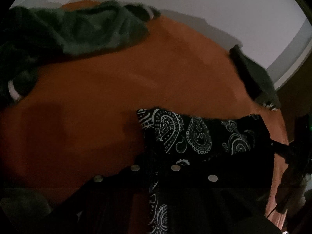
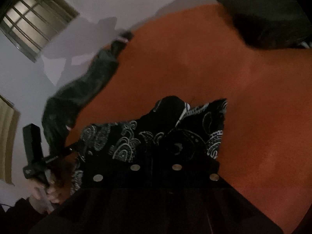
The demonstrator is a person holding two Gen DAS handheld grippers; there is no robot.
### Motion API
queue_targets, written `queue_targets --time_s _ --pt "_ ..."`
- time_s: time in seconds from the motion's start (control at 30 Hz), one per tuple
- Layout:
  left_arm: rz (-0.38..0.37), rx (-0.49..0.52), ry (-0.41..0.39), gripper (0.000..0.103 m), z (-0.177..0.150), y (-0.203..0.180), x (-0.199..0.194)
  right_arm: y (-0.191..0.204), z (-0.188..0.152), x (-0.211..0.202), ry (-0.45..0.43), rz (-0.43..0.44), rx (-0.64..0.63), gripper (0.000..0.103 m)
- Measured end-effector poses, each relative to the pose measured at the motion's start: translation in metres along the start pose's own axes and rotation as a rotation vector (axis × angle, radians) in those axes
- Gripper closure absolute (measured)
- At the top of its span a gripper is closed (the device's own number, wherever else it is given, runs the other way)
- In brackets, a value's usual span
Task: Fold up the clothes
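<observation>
A black cloth with a white paisley print (image 1: 195, 134) lies stretched across an orange sheet (image 1: 97, 97). My left gripper (image 1: 156, 163) is shut on the cloth's edge, and a strip of it hangs down between the dark fingers. In the right wrist view the same paisley cloth (image 2: 152, 136) bunches at my right gripper (image 2: 156, 161), whose jaws are shut on it. From each camera I see the other gripper at the cloth's far end: the right gripper (image 1: 275, 144) and the left gripper (image 2: 71, 148), the left one held by a hand (image 2: 46, 191).
A rumpled dark green garment (image 1: 74, 31) lies at the sheet's far left. Another dark garment (image 1: 251, 74) drapes over the right edge. A pale wall (image 1: 234, 9) stands behind, with a barred window (image 2: 37, 17) in it. The scene is dim.
</observation>
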State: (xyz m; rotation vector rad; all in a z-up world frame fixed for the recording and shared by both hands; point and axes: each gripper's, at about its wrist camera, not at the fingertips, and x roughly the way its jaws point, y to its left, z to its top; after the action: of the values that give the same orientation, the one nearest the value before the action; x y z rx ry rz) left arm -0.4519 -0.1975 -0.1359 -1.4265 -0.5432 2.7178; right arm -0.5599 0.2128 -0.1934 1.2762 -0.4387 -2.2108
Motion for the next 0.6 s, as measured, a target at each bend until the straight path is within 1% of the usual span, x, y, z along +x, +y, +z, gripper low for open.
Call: queue_targets --time_s 0.07,0.13,0.17,0.23,0.33,0.37,0.4,0.43,0.47,0.53,0.57,0.6 --pt "-0.018 0.028 -0.032 0.1 0.007 -0.012 -0.009 0.009 0.001 -0.022 -0.052 -0.029 -0.027 0.1" --pt "-0.03 0.065 -0.042 0.1 0.014 -0.022 -0.01 0.018 0.0 -0.04 -0.098 -0.087 -0.082 0.1" --pt "-0.021 0.082 -0.038 0.1 0.016 -0.027 -0.006 0.021 0.0 -0.044 -0.108 -0.113 -0.106 0.1" --pt "0.001 0.113 -0.017 0.1 0.02 -0.035 0.006 0.018 -0.001 -0.039 -0.095 -0.158 -0.124 0.1" --pt "0.071 0.139 0.033 0.099 0.018 -0.04 0.033 0.003 -0.001 -0.015 -0.036 -0.211 -0.096 0.099" --pt "0.099 0.144 0.05 0.098 0.016 -0.042 0.042 -0.003 -0.003 -0.004 -0.013 -0.243 -0.087 0.095" --pt "0.128 0.147 0.067 0.097 0.014 -0.043 0.05 -0.009 -0.005 0.007 0.01 -0.275 -0.078 0.08" --pt "0.164 0.155 0.084 0.093 0.012 -0.043 0.058 -0.014 -0.006 0.014 0.026 -0.29 -0.061 0.071" --pt "0.19 0.162 0.092 0.091 0.01 -0.044 0.062 -0.021 -0.007 0.017 0.033 -0.287 -0.035 0.063" --pt "0.207 0.167 0.074 0.091 0.009 -0.043 0.057 -0.031 -0.008 0.016 0.032 -0.265 0.02 0.063" --pt "0.208 0.166 0.061 0.091 0.009 -0.043 0.052 -0.033 -0.008 0.005 0.006 -0.238 0.049 0.062" --pt "0.204 0.165 0.044 0.091 0.009 -0.042 0.044 -0.034 -0.008 -0.009 -0.022 -0.213 0.074 0.059"
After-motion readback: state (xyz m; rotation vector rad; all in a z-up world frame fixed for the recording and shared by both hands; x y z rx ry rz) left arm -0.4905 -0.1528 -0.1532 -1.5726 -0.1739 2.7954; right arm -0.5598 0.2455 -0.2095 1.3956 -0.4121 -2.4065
